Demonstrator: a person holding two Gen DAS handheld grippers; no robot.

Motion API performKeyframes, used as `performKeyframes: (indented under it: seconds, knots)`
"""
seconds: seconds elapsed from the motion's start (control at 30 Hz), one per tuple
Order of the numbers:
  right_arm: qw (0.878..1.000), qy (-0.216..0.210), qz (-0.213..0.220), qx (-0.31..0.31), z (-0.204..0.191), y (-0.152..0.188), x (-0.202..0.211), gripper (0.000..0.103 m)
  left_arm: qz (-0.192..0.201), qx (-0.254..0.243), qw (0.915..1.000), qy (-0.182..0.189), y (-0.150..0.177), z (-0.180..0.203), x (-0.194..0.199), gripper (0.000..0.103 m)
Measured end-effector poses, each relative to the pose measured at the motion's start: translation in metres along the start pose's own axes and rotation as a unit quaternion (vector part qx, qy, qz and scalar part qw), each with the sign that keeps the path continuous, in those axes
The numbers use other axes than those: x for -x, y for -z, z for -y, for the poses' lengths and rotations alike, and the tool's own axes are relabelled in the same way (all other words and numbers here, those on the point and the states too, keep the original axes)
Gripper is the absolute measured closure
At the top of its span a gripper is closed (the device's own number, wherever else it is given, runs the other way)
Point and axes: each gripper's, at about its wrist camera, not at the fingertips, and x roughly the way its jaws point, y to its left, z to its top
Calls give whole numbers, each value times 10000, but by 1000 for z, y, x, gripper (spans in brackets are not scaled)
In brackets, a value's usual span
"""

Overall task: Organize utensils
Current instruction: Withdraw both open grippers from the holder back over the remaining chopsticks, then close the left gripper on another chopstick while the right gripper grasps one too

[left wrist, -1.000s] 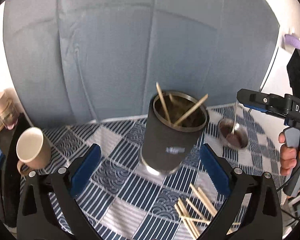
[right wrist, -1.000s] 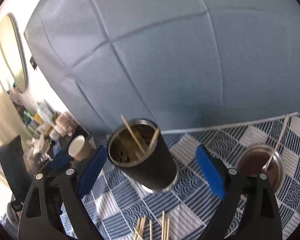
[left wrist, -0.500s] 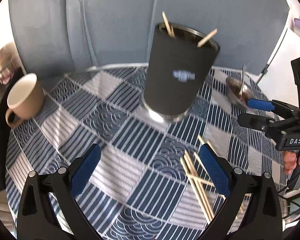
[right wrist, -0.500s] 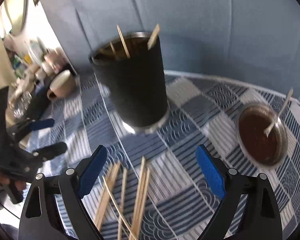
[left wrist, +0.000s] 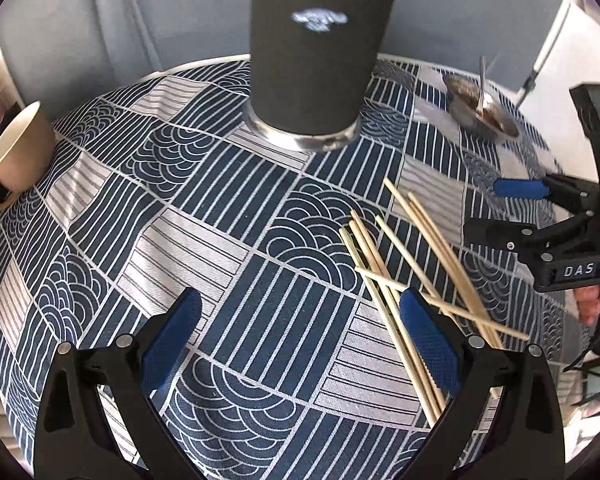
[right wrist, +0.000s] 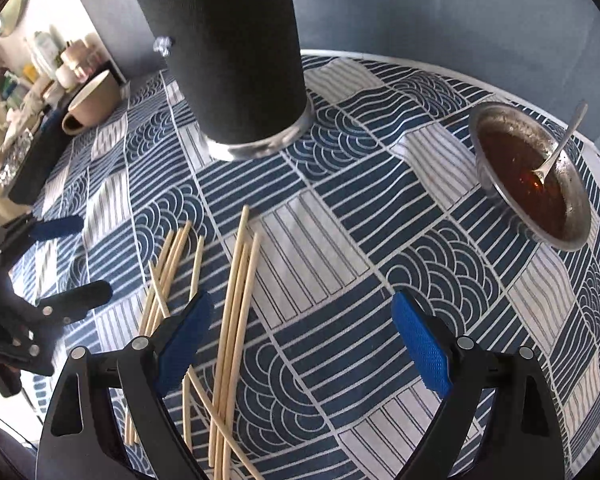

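Note:
Several wooden chopsticks (left wrist: 404,264) lie loose and crossed on the blue patterned tablecloth (left wrist: 220,240), also in the right wrist view (right wrist: 228,320). A tall black cup (left wrist: 320,48) with a steel base stands behind them, also in the right wrist view (right wrist: 232,60). My left gripper (left wrist: 300,344) is open and empty, low over the cloth, its right finger beside the chopsticks. My right gripper (right wrist: 300,340) is open and empty, its left finger over the pile. Each gripper shows in the other's view, the right one (left wrist: 512,212) and the left one (right wrist: 68,256).
A steel bowl of brown sauce with a spoon (right wrist: 532,172) sits right of the cup. A beige mug (left wrist: 16,152) lies at the table's left edge. Bottles and clutter (right wrist: 40,64) stand beyond the left edge. A grey-blue backdrop rises behind the table.
Both grippers have come down and tilted toward the table. The cup's rim has left the top of both views and the loose chopsticks now lie close under the fingers.

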Motion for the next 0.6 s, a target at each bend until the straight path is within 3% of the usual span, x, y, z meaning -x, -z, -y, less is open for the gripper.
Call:
performKeyframes:
  seconds: [0.07,0.23,0.47,0.6]
  knots:
    - [10000,57,-26,67,-2,2,-2,17,1,-40,9999,-146,1,1,-3,6]
    - [9997,157,-91,143,-4,3,-8,17,-148,89,9998,-120,2,0,-11,6]
    - [9989,388,-238,117,-3,4,-17,17,-401,-108,9989,-206,8,10,-25,6]
    - [9985,444,-304,142,-7,7,-22,17,-341,-125,9991,-217,10,12,-23,6]
